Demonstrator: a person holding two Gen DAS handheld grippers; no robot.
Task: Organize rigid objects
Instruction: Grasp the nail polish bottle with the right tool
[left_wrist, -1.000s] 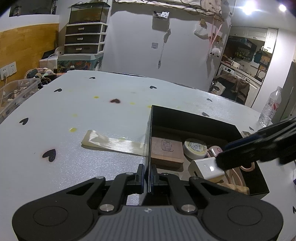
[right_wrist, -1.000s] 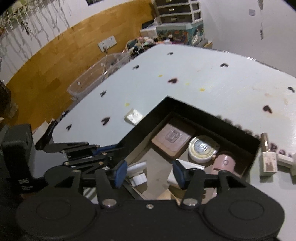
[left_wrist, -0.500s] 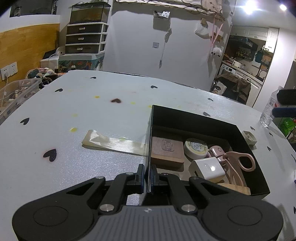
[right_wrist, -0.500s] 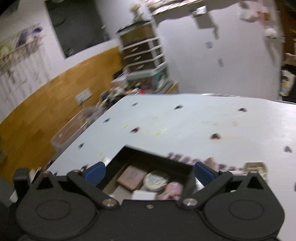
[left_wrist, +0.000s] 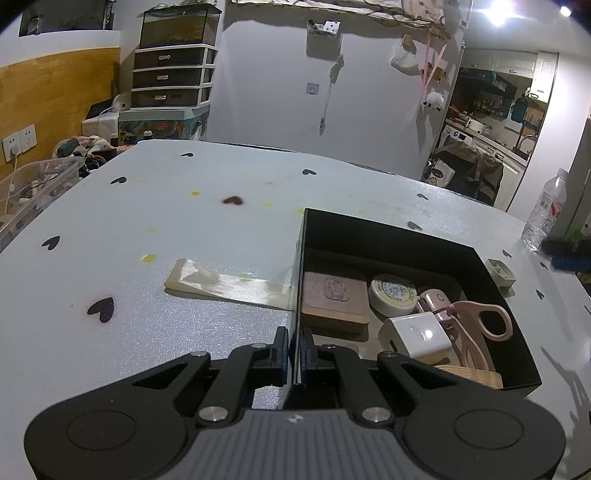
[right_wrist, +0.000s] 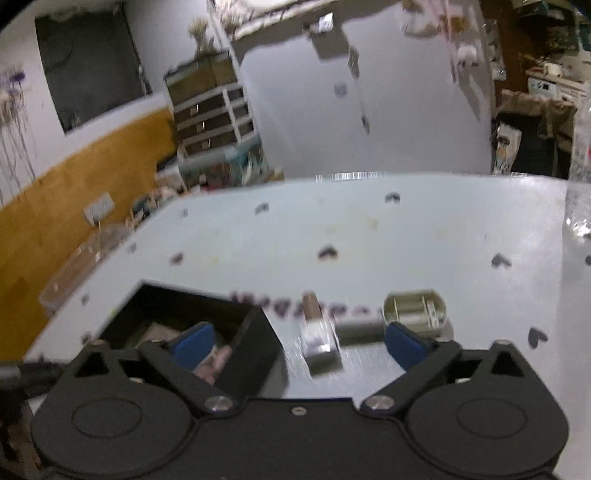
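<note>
My left gripper (left_wrist: 293, 354) is shut on the left wall of the black box (left_wrist: 388, 236) and holds it still. In the box lie a brown square block (left_wrist: 334, 299), a round tin (left_wrist: 393, 295), a white charger cube (left_wrist: 413, 336) and pink scissors (left_wrist: 480, 325). My right gripper (right_wrist: 298, 345) hovers right of the black box (right_wrist: 255, 350), its jaws wide and closing. A small clear block with a brown cap (right_wrist: 319, 339) lies on the table between them, untouched. A beige ribbed case (right_wrist: 413, 308) sits just beyond the right finger.
A clear plastic strip (left_wrist: 229, 282) lies on the white table (left_wrist: 184, 206) left of the box. A water bottle (left_wrist: 545, 210) stands at the far right edge. A clear storage bin (left_wrist: 33, 188) sits off the table's left side.
My right gripper came up out of the box, swung right over the table and spread its jaws, leaving the white charger cube inside. The left gripper and the box stayed put.
</note>
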